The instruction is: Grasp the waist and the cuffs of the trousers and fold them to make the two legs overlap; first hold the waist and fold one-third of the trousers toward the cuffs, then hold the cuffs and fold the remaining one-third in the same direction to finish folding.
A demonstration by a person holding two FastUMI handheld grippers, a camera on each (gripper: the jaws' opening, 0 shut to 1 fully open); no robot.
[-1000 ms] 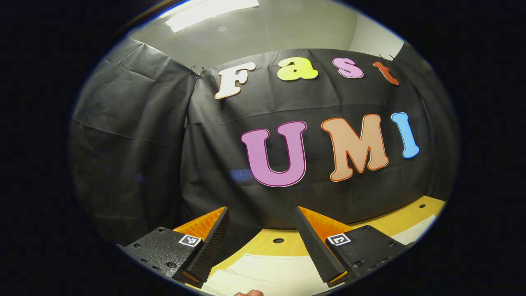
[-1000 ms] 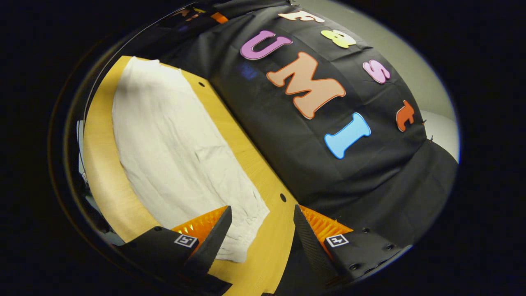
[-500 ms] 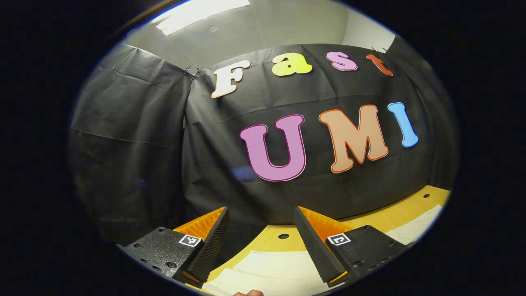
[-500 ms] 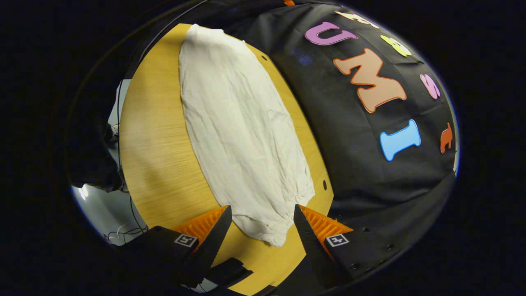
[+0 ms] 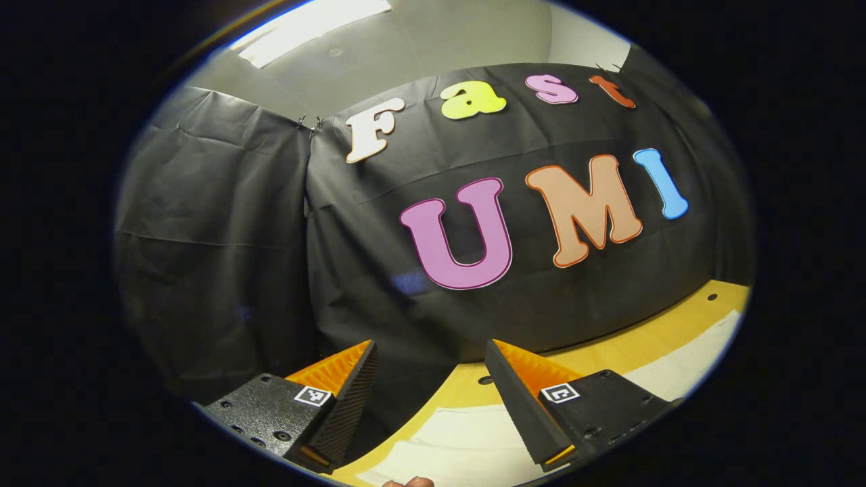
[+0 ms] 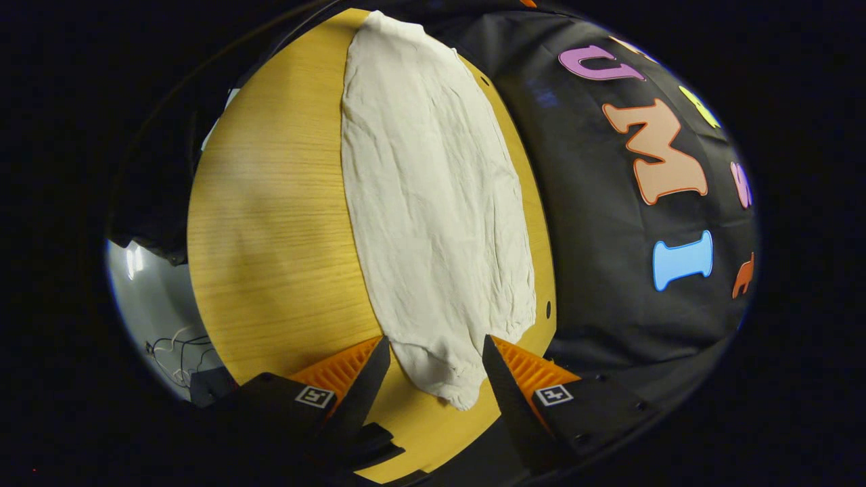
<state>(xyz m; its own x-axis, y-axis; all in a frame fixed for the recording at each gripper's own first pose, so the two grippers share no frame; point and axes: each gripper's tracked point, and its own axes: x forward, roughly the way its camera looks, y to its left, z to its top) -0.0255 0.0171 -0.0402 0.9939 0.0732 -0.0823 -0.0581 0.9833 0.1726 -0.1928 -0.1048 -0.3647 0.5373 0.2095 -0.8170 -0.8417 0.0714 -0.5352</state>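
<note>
Trousers point(image 6: 433, 223) flat on table point(image 6: 270, 237), frame middle | right gripper point(image 6: 433, 368) open over near end | left gripper point(image 5: 431, 399) open

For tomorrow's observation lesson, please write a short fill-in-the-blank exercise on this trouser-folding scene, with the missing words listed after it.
1. The trousers lie spread on a ____ table.
2. The right gripper has its jaws ____, with one end of the trousers between them.
3. The cloth of the trousers is ____ in colour.
4. The left gripper is open and holds ____.

Missing words: wooden; open; white; nothing
</note>
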